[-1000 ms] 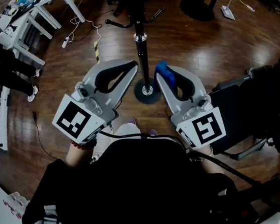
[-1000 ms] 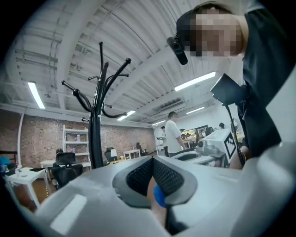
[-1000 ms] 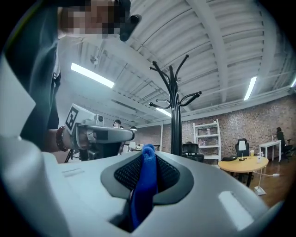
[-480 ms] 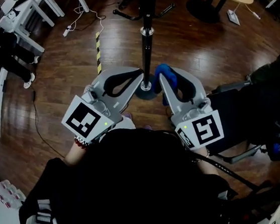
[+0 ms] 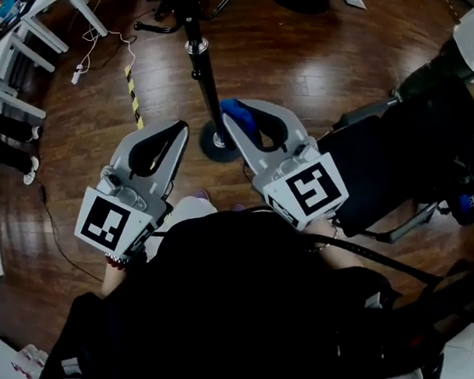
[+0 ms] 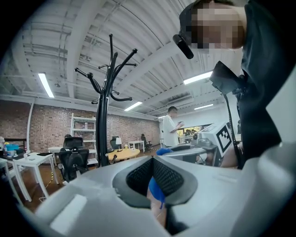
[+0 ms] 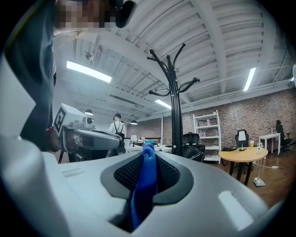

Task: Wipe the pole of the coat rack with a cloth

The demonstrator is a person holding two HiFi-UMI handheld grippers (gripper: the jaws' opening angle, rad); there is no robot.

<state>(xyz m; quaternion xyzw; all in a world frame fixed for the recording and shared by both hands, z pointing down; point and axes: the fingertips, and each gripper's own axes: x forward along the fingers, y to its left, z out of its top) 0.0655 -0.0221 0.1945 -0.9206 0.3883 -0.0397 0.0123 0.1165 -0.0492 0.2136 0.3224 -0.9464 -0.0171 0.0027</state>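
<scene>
Hovers beside the coat rack pole [image 5: 202, 80], blue cloth [image 5: 234, 114] clamped in right gripper [image 5: 228, 121], left gripper [image 5: 179, 131] closed empty, apparently poised to press cloth against pole and wipe.

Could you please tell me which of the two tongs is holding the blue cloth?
The right tongs: the blue cloth is pinched between their jaws and sticks out at the tip. The left tongs are closed without any cloth.

Head view looks steeply down over left tongs [image 5: 178, 130] and right tongs [image 5: 230, 119]; each gripper view sits close behind its tongs, tilted upward; all share the coat rack [image 5: 201, 73]
</scene>
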